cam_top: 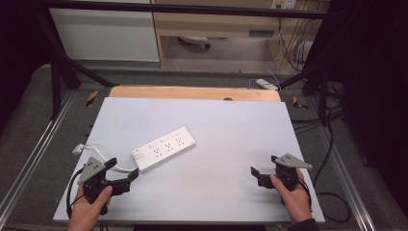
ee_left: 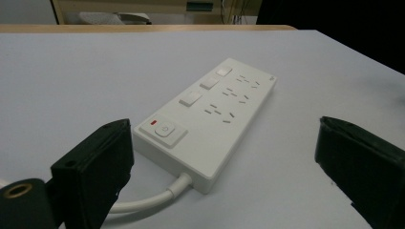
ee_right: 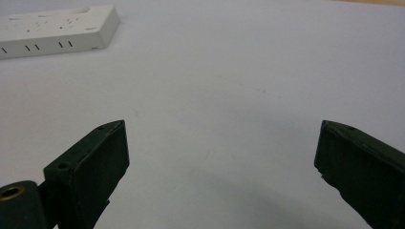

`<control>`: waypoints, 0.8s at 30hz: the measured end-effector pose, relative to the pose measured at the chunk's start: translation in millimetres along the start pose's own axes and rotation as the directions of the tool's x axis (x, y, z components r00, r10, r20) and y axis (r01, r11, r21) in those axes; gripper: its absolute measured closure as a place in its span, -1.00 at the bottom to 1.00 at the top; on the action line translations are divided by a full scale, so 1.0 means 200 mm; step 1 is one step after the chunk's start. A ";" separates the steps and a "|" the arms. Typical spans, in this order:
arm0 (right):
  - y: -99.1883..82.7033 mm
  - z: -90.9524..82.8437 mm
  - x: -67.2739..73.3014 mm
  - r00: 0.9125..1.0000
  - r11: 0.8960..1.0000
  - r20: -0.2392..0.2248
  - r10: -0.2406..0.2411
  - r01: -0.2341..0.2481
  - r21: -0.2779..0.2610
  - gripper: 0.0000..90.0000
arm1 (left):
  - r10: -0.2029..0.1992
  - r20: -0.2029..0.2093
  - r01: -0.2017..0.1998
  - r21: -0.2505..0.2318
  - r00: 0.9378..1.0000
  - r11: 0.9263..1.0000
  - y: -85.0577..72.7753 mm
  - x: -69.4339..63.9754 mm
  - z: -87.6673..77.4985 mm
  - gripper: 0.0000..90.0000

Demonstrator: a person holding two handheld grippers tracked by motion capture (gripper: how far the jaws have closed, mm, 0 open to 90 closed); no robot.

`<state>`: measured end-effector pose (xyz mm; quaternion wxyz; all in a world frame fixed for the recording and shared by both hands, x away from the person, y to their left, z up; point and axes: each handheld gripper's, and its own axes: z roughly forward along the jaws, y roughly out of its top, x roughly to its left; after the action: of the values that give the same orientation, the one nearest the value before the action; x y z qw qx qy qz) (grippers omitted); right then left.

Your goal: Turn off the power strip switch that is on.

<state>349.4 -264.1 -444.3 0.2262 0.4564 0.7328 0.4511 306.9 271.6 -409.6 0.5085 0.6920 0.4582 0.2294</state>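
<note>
Left tool (cam_top: 124, 174) open, just short of power strip (cam_top: 164, 148); right tool (cam_top: 260, 175) open, well apart, over bare counter (cam_top: 231, 130).

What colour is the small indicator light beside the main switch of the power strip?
Red; the indicator light on the white power strip shows best in the left gripper view.
</note>
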 end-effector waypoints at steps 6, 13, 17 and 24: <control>0.00 0.00 0.00 1.000 1.000 0.006 -0.001 0.001 0.003 -0.90 | 0.000 -0.005 -0.001 -0.023 1.000 1.000 0.00 0.00 -0.01 -0.86; 0.00 0.00 0.01 1.000 1.000 0.009 0.003 -0.003 0.013 -0.90 | 0.025 0.010 -0.025 -0.040 1.000 0.999 0.01 -0.02 -0.01 -0.86; 0.00 -0.01 0.00 1.000 1.000 0.012 0.011 -0.011 0.012 -0.90 | 0.015 0.032 -0.014 -0.046 0.999 0.999 0.02 -0.03 -0.01 -0.86; 0.00 0.00 0.01 1.000 1.000 -0.005 0.003 -0.003 0.022 -0.91 | -0.018 0.054 0.022 -0.074 0.998 0.997 0.09 -0.03 -0.02 -0.86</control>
<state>348.3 -261.4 -444.8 0.2187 0.4590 0.7375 0.4444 308.1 266.4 -391.2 0.5483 0.6736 0.4427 0.2227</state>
